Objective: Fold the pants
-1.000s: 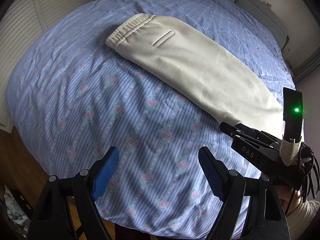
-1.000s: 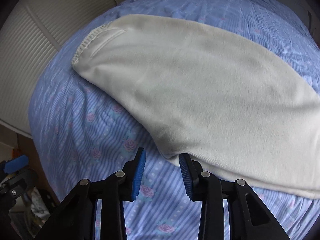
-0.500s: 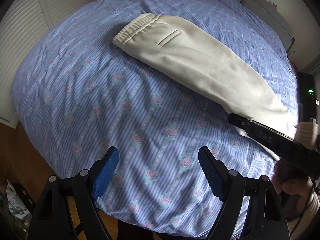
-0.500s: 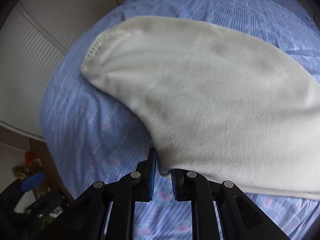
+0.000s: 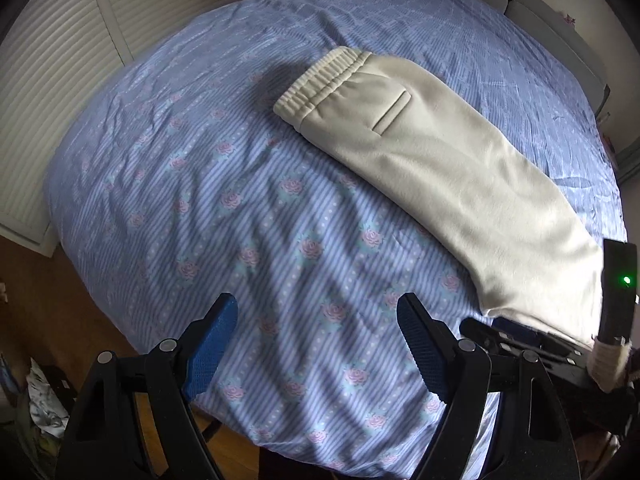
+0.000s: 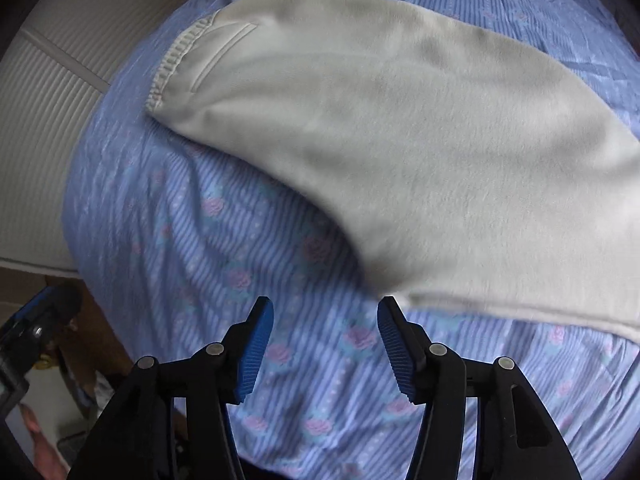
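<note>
Cream pants (image 5: 432,160) lie folded lengthwise on the blue floral bed (image 5: 240,208), waistband (image 5: 320,80) far, hem toward the near right. They fill the upper right wrist view (image 6: 400,152). My left gripper (image 5: 316,344) is open and empty above the near bed edge, left of the hem. My right gripper (image 6: 326,344) is open, its fingers just short of the hem corner (image 6: 400,296). The right gripper also shows in the left wrist view (image 5: 520,340) beside the hem.
White slatted wardrobe doors (image 5: 60,60) stand left of the bed. Wooden floor (image 5: 48,308) with clutter lies below the bed's near left edge. A grey headboard (image 5: 560,28) runs along the far right.
My right gripper was shut on the hem corner half a second ago; it has opened and let go. The pants have settled flat. The left gripper stays open.
</note>
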The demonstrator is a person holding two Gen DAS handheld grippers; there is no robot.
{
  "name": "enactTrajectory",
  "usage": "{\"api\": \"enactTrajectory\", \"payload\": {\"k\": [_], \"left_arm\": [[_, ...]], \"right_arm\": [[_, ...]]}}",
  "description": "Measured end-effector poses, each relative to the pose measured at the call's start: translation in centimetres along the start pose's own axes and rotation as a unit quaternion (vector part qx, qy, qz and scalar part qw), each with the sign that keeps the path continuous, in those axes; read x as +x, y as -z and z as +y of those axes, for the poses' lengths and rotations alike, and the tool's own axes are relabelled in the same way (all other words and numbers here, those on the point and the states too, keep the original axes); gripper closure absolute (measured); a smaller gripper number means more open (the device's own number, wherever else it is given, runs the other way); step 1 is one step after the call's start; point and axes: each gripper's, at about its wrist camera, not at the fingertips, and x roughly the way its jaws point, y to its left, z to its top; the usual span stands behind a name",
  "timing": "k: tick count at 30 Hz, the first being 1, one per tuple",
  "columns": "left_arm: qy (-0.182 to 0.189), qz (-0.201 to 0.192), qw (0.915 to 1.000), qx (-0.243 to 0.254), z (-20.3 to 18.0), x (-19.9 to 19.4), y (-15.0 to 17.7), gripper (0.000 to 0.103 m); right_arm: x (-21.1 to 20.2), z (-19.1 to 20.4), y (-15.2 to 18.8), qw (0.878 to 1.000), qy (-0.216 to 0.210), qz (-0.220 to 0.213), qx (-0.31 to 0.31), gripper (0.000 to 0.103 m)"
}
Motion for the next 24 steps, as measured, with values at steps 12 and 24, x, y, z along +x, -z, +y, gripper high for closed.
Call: {"api": "enactTrajectory", "payload": {"k": [12,24], "left_arm": [[0.082,-0.045,0.9872,0.129,3.6,1.5,-11.5,0.019],[0.226,0.032,0.9504,0.212,2.7,11.5,-25.8,0.03]], "right_arm": [[-6.8,3.8,-4.3,0.996,0.004,-0.075,0.039,0.046],[-4.5,8.1,-16.9,0.983,0.046,-0.141,0.105,0.046]]}}
